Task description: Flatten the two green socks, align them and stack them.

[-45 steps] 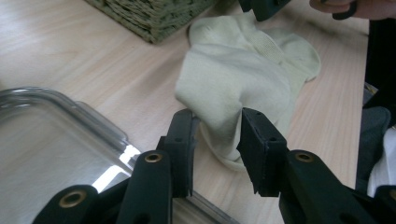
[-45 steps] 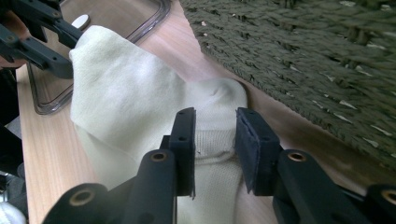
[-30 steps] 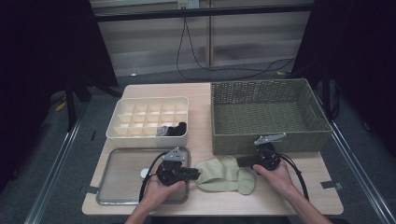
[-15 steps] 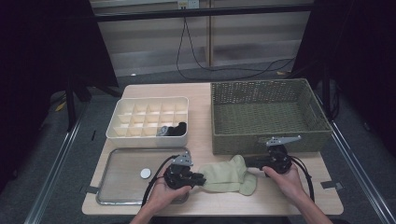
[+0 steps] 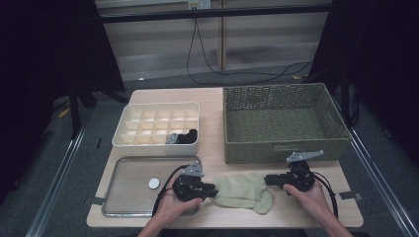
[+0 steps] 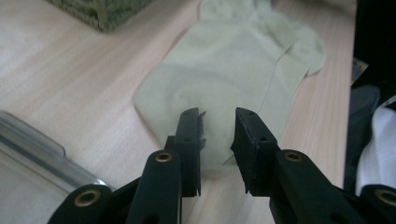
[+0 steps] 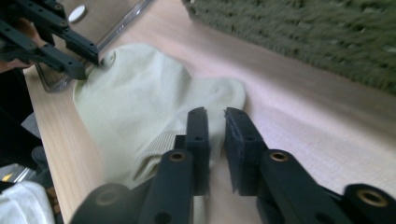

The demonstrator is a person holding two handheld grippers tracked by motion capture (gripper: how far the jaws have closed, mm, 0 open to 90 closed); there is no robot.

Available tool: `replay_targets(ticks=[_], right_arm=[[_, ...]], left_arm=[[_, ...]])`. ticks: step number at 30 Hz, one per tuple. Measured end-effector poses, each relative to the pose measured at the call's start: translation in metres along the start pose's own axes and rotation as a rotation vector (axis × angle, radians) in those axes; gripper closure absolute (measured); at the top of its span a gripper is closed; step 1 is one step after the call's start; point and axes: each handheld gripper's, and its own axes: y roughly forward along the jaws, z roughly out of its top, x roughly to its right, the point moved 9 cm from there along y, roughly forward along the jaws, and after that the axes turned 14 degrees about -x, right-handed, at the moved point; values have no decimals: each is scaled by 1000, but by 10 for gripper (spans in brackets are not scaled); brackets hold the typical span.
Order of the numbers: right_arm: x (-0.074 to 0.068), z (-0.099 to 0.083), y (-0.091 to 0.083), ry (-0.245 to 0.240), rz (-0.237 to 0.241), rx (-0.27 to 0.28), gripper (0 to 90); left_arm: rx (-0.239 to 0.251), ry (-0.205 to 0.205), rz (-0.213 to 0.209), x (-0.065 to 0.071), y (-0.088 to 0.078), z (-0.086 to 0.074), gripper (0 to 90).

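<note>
A pale green sock (image 5: 244, 191) lies flat on the wooden table between my two grippers. My left gripper (image 5: 213, 190) points right at the sock's left end. In the left gripper view its jaws (image 6: 217, 116) stand a little apart over the sock's (image 6: 233, 60) edge, having just been opening, and no fabric is pinched. My right gripper (image 5: 267, 180) points left at the sock's right end. Its jaws (image 7: 215, 114) have also just been opening and show a narrow gap above the sock (image 7: 140, 93), not pressing on it.
A green wicker basket (image 5: 281, 123) stands at the back right. A white divided box (image 5: 148, 123) at the back left holds a dark item (image 5: 183, 137). A metal tray (image 5: 123, 197) with a small white disc (image 5: 154, 183) lies left of my left hand.
The right gripper has moved to the right and the sock, bunched up before, now lies spread out flatter. Both pairs of jaws stand wider than before.
</note>
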Motion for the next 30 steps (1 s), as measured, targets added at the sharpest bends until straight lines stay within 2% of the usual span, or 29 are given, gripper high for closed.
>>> replay_targets(ticks=[2,4,10,13,14,16,18,19,20,21,22,23,25,26,27,28,30], right_arm=[[3,2,0,1,-11,1,756],[5,5,1,3,-15,4,737],[10,20,8,-2,-37,3,727],[12,26,13,5,-28,-5,721],[12,27,14,7,-23,-11,720],[14,31,17,-3,-36,-33,716],[15,36,18,2,-24,-19,714],[15,36,19,-1,-23,-16,712],[16,35,21,-2,-31,-24,711],[16,34,22,-4,-32,-30,707],[15,33,23,-5,-35,-34,701],[15,33,23,-4,-34,-34,700],[14,32,24,-7,-36,-35,691],[14,31,25,-5,-44,-37,683],[14,29,25,-8,-48,-47,675],[15,27,26,-6,-55,-51,672],[16,24,27,-6,-61,-61,674]], left_arm=[[16,2,-5,2,0,7,712],[9,13,-6,6,3,13,704],[-11,82,-35,27,25,38,705],[-13,99,-71,35,32,51,724],[-8,103,-110,41,36,56,755],[-16,111,-122,47,45,61,787],[-51,123,-109,49,54,60,791],[-45,122,-113,51,59,60,795],[-84,147,-100,49,60,56,796],[-83,134,-93,48,62,55,796],[-59,115,-111,48,65,56,796],[-82,123,-93,45,66,54,796],[-96,118,-88,43,69,52,796],[-83,116,-88,44,71,52,796],[-100,131,-75,44,70,51,795],[-96,133,-76,44,70,51,795],[-96,118,-82,43,71,51,798]])
